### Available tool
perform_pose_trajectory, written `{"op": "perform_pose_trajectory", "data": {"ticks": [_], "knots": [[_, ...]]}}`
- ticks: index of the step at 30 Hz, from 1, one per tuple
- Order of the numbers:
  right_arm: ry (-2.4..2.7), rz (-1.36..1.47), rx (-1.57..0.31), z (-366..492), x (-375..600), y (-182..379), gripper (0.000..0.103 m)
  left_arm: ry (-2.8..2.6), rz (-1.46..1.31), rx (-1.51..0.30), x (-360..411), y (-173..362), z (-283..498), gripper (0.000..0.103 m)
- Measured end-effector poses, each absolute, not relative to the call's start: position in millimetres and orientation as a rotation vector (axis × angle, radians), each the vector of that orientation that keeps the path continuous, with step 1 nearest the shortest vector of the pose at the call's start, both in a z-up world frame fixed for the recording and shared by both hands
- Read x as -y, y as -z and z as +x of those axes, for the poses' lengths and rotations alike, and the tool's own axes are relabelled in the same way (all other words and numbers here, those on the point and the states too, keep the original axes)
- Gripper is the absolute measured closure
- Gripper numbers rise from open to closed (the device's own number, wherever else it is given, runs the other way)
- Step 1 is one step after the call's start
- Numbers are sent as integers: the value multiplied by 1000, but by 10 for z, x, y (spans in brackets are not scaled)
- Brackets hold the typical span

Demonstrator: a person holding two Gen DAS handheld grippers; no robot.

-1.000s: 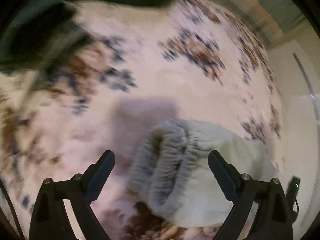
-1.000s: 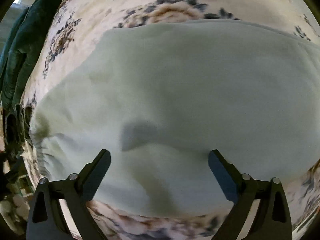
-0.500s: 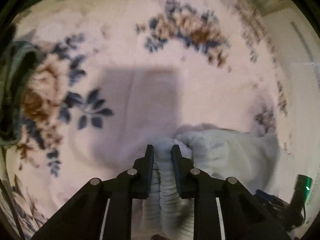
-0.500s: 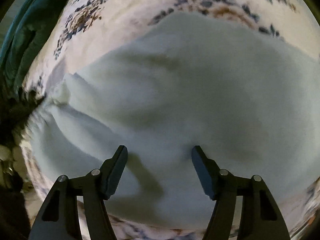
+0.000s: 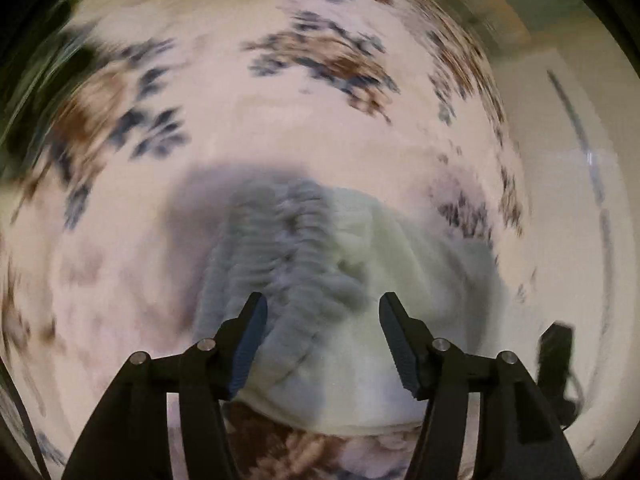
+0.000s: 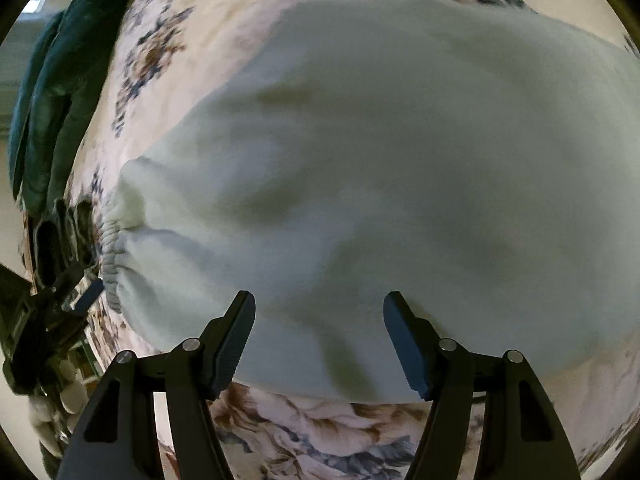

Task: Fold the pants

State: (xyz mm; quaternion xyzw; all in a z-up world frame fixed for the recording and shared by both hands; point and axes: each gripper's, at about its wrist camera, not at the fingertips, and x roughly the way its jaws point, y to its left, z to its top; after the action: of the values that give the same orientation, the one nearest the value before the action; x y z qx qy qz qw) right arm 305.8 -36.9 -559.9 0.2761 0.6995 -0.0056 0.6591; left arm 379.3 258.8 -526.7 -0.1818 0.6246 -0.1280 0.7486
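While the pants (image 6: 400, 168) lie spread on a flowered blanket (image 5: 280, 128), both grippers point steeply down over them with nothing in their grasp. The left gripper (image 5: 322, 340) hangs over the gathered elastic waistband (image 5: 288, 248); its jaws have just been opening and now stand about half apart, the ribbed band bunched beneath and between them, with no pad seen pressing on it. The right gripper (image 6: 320, 336) stands somewhat wider, above the smooth pale cloth close to its near edge, also clear of the fabric as far as the view shows. The left view is smeared by motion, so fine contact there cannot be told.

The pants look like thick, soft fleece: light, limp, and likely to sag and drag rather than keep any shape when lifted. The surface seems fuzzy, not slippery, so a pinch should hold, though a shallow bite may catch only the top layer. The waistband is the firmest place to take hold, being thick and ridged. For the right side, the near edge, where the cloth meets the blanket, probably offers the best purchase. A dark green cloth (image 6: 56, 100) lies well off at the blanket's far side.
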Motion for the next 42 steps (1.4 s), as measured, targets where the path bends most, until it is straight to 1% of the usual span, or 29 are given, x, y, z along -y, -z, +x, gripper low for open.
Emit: {"op": "perform_pose_trajectory", "data": {"ticks": [3, 4, 5, 6, 9, 11, 12, 13, 14, 15, 18, 20, 22, 24, 25, 26, 28, 30, 33, 36, 38, 39, 40, 41, 42], "knots": [[46, 628, -1586, 3006, 478, 5661, 33, 313, -281, -1472, -2329, 5555, 3984, 47], [57, 631, -1586, 2985, 521, 5686, 33, 291, -228, -1512, -2291, 5682, 4016, 50], [59, 634, -1586, 2971, 547, 5698, 33, 301, -219, -1538, -2270, 5776, 4040, 63], [60, 633, -1587, 2963, 566, 5710, 33, 320, -240, -1546, -2274, 5805, 4045, 71], [61, 632, -1579, 2951, 611, 5719, 33, 333, -295, -1526, -2360, 5679, 3886, 77], [72, 634, -1571, 2933, 675, 5710, 33, 287, -185, -1456, -2432, 5507, 3674, 77], [75, 641, -1569, 2925, 709, 5707, 33, 241, -97, -1435, -2497, 5530, 3575, 77], [87, 650, -1567, 2926, 770, 5712, 33, 213, -79, -1459, -2577, 5657, 3525, 76], [96, 655, -1566, 2922, 817, 5711, 33, 197, -143, -1509, -2695, 5805, 3501, 77], [100, 661, -1564, 2922, 857, 5712, 33, 193, -186, -1510, -2748, 5822, 3505, 76], [107, 694, -1567, 2926, 1001, 5683, 33, 215, -208, -1496, -2654, 5651, 3598, 72], [91, 712, -1543, 2958, 1108, 5591, 33, 230, -246, -1478, -2619, 5437, 3631, 65], [81, 729, -1513, 3007, 1226, 5480, 33, 206, -298, -1436, -2668, 5138, 3596, 64], [71, 741, -1478, 3098, 1370, 5359, 33, 131, -309, -1359, -2688, 4827, 3522, 58], [75, 736, -1464, 3165, 1442, 5304, 33, 91, -320, -1317, -2657, 4698, 3492, 47], [67, 720, -1455, 3277, 1515, 5262, 33, 68, -339, -1284, -2597, 4610, 3494, 39], [59, 654, -1437, 3537, 1640, 5224, 33, 31, -312, -1264, -2361, 4562, 3554, 37], [40, 575, -1447, 3828, 1718, 5261, 33, -30, -235, -1315, -2064, 4627, 3713, 37], [21, 501, -1469, 4138, 1816, 5307, 33, -42, -295, -1295, -1767, 4775, 3874, 37], [-123, 420, -1495, 4385, 1715, 5415, 33, -5, -315, -1302, -1501, 5027, 4079, 38], [-219, 295, -1536, 4466, 1591, 5546, 34, 25, -263, -1344, -1276, 5297, 4245, 37], [-253, 240, -1556, 4486, 1536, 5610, 37, 15, -220, -1367, -1226, 5447, 4306, 37], [-275, 160, -1576, 4486, 1465, 5681, 44, 4, -194, -1385, -1192, 5524, 4320, 38], [-293, 77, -1585, 4469, 1405, 5735, 63, -21, -161, -1411, -1201, 5658, 4323, 38], [-308, 47, -1596, 4446, 1384, 5765, 77, -50, -143, -1433, -1254, 5783, 4320, 38]]}}
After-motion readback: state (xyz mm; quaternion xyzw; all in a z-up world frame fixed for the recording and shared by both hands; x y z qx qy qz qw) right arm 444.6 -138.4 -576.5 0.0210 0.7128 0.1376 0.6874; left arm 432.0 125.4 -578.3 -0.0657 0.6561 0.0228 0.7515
